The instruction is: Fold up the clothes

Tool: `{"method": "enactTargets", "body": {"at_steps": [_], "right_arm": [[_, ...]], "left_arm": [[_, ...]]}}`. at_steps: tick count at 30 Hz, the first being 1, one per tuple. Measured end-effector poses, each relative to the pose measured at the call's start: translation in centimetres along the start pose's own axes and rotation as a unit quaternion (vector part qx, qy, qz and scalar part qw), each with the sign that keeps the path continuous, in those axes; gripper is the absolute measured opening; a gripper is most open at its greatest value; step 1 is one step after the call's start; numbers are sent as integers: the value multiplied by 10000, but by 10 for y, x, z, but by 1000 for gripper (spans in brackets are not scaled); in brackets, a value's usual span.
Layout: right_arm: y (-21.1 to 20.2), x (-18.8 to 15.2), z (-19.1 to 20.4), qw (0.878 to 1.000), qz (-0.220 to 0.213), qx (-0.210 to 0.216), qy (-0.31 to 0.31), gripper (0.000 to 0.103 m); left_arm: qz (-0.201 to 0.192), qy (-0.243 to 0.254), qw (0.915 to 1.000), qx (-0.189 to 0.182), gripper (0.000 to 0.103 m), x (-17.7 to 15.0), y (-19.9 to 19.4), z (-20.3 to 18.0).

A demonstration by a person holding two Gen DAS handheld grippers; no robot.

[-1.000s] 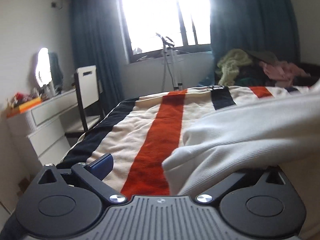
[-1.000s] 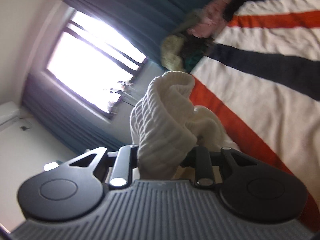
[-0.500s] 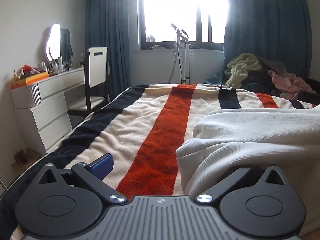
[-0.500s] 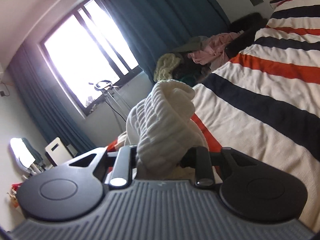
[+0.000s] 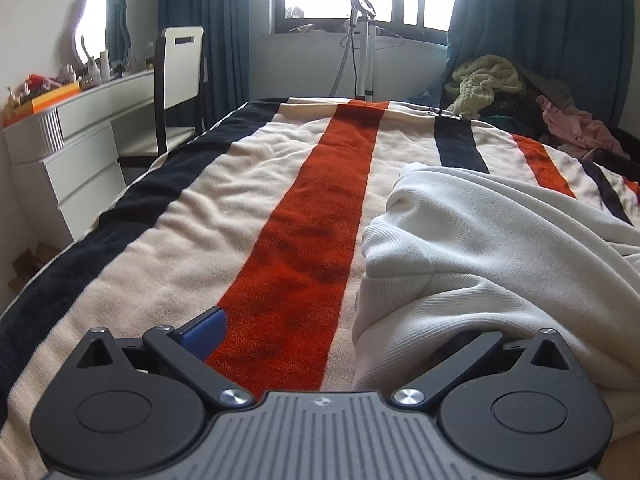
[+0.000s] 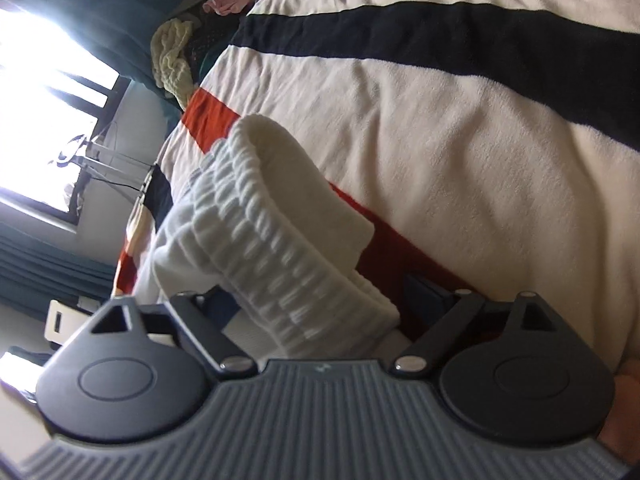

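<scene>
My right gripper (image 6: 320, 300) has just been opening, and its jaws now stand wide apart with the ribbed cuff of the white sweater (image 6: 280, 240) still lying between them, loose and not pressed by either pad. That cuff runs from the jaws toward 11 o'clock in the right wrist view and rests on the striped blanket (image 6: 460, 152), which covers the bed. My left gripper (image 5: 324, 332) is also spread wide: its blue pad shows at 9 o'clock of the gap over the orange stripe, while the other finger at 3 o'clock is buried under a fold of the sweater (image 5: 480, 256), so I see cloth draped on it but nothing clamped. In the left wrist view the sweater lies bunched across the blanket (image 5: 240, 200) from 3 to 5 o'clock. At the far end of the bed, toward 1 o'clock, a heap of clothes (image 5: 520, 96) sits against the dark curtain (image 5: 540, 20). A white dresser (image 5: 80, 132) and a chair (image 5: 180, 68) stand at 10 o'clock, beside the bed.
</scene>
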State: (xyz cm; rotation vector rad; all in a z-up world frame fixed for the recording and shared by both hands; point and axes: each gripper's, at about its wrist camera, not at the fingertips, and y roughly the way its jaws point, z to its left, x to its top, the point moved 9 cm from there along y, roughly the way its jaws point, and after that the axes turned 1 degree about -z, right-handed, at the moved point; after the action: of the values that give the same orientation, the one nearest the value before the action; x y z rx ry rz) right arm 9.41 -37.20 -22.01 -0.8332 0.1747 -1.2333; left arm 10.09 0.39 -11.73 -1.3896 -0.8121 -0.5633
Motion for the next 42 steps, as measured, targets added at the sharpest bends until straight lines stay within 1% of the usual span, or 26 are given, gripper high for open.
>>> {"method": "enactTargets", "body": {"at_steps": [1,2,5,8,10,11,13,14,15,16,17,19,21,23,26,27,29,31,32,34,35,38,40,42], "right_arm": [[4,-2,0,10000,30,29,29,98],[6,-3,4,9999,70,98,83,103],[9,-4,19,9965,289,748,257,103],[-4,-4,36,9863,169,1560,503,103],[-10,1,40,9806,17,1854,640,103],[-11,2,42,9799,-10,1891,635,103],[-8,-1,48,9839,-7,1743,406,103],[-6,-3,50,9874,11,1568,197,96],[-3,-5,50,9918,33,1277,-51,80],[0,-8,50,9946,54,993,-289,72],[3,-10,48,9957,82,834,-388,60],[8,-14,44,9969,134,526,-577,52],[4,-12,43,9972,38,520,-530,42],[-1,-10,47,9964,-109,519,-660,38],[-7,-8,51,9951,-238,534,-797,37],[-8,-8,50,9954,-229,549,-754,37],[-9,-7,46,9959,-211,578,-664,37],[-9,-6,42,9967,-168,586,-535,37],[-10,-6,41,9970,-148,587,-480,38],[-10,-8,39,9975,-108,574,-406,38],[-10,-9,39,9976,-94,574,-374,38],[-10,-9,39,9976,-90,568,-379,38],[-10,-10,39,9976,-88,566,-381,38],[-10,-10,37,9977,-85,566,-373,38]], "left_arm": [[37,-61,10000,-15,103,0,1,2],[73,-122,9999,-31,103,-1,3,3],[195,-294,9994,-40,103,-3,7,8],[304,-432,9986,-43,103,-5,11,12],[417,-465,9980,-69,103,-7,15,12],[443,-463,9979,-69,103,-8,16,12],[467,-458,9978,-69,103,-9,17,11],[469,-456,9978,-75,103,-9,17,11],[468,-451,9979,-77,103,-9,17,11],[468,-446,9979,-78,103,-9,17,10],[471,-435,9979,-78,103,-9,17,10],[480,-403,9980,-88,103,-9,17,8],[482,-372,9981,-117,103,-8,16,6],[587,-273,9976,-232,103,-10,16,1],[824,-153,9958,-361,102,-14,15,-4],[814,-220,9954,-455,100,-11,10,-3],[597,-572,9932,-822,100,-1,-9,4],[391,-938,9871,-1237,103,7,-27,12],[268,-1111,9828,-1448,103,10,-35,15],[186,-1437,9727,-1813,103,16,-38,18],[247,-1641,9669,-1936,103,19,-33,19],[512,-2197,9524,-2052,103,21,0,22],[794,-2492,9395,-2213,103,20,26,19],[960,-2683,9280,-2399,103,18,43,14]]}}
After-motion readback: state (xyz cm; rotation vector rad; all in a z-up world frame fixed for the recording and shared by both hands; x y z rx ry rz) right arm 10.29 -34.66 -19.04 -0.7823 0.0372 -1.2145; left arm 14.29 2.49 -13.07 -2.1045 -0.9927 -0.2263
